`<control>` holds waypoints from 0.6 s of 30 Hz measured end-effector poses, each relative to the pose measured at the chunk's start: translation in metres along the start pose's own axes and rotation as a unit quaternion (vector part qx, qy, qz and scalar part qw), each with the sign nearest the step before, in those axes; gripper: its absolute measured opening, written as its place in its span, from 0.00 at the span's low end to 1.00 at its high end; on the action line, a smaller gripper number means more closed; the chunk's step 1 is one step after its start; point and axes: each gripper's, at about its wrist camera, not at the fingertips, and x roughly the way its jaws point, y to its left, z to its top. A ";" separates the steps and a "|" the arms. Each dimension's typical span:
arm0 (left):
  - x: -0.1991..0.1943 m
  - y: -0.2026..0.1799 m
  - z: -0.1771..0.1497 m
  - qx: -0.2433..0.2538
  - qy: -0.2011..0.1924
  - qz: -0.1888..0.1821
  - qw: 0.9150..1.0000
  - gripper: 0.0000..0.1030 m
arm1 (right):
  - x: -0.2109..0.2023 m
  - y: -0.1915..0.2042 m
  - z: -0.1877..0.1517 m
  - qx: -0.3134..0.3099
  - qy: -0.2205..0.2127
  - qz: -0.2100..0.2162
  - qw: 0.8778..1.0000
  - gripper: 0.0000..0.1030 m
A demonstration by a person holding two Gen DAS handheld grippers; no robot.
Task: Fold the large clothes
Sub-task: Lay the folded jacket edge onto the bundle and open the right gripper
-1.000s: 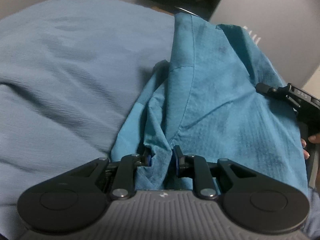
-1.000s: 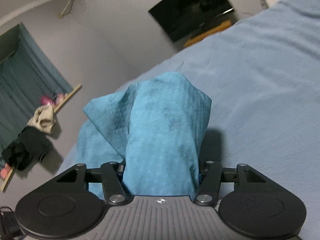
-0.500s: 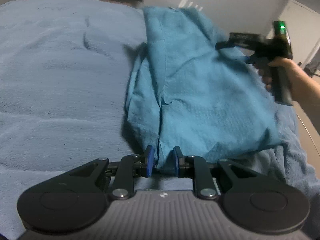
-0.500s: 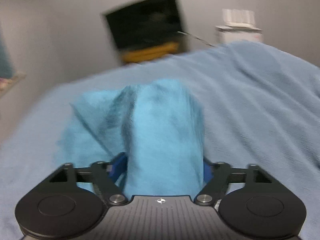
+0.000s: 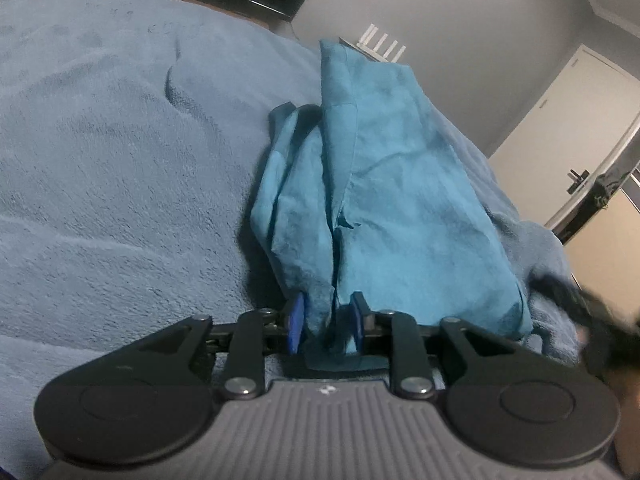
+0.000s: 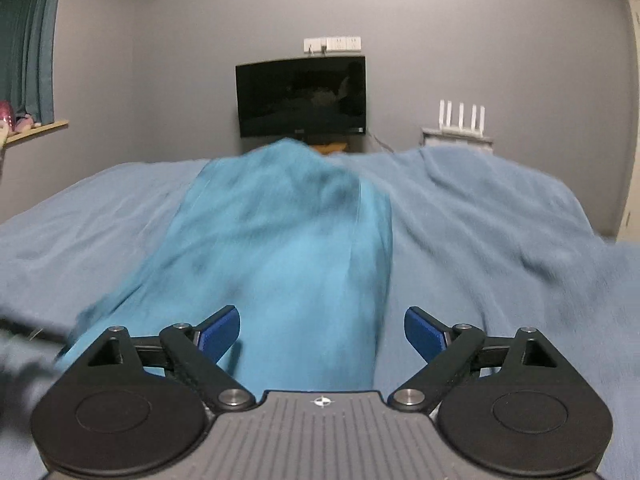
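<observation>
My left gripper (image 5: 326,322) is just easing apart, teal garment (image 5: 384,208) hem bunched btwn the blue pads, which are hardly pressing it now. My right gripper (image 6: 322,330) is spreading wide, jaws clear of the cloth on both sides; garment (image 6: 280,248) is lying btwn them, heaped lengthwise on the blue blanket (image 6: 500,220). Blanket is covering the whole bed, rumpled w/ soft ridges. Beyond the garment, a dark TV (image 6: 301,96) is hanging on the grey wall, white router (image 6: 460,116) right of it, curtain (image 6: 28,36) far left. White door (image 5: 560,120) is standing right of the garment in the left view.
</observation>
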 end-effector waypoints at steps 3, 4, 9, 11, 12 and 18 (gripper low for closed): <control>0.006 0.002 -0.003 -0.012 -0.004 0.000 1.000 0.41 | -0.024 0.004 -0.025 -0.002 0.037 0.025 0.999 0.93; 0.010 0.002 -0.004 -0.016 -0.001 0.001 1.000 0.43 | -0.027 0.010 -0.032 -0.017 0.056 0.024 0.998 0.93; 0.016 0.006 -0.009 -0.041 -0.004 -0.007 0.999 0.46 | 0.001 0.034 -0.057 -0.068 0.083 -0.017 0.994 0.72; 0.020 0.005 -0.011 -0.035 0.002 -0.006 0.999 0.41 | 0.021 0.034 -0.059 -0.057 0.076 -0.049 0.994 0.57; 0.022 0.002 -0.012 -0.023 0.007 -0.004 1.000 0.35 | 0.029 0.030 -0.061 -0.040 0.072 -0.057 0.995 0.56; 0.033 -0.023 -0.021 0.047 0.037 0.031 0.998 0.26 | 0.024 0.008 -0.063 -0.022 0.097 -0.107 0.989 0.32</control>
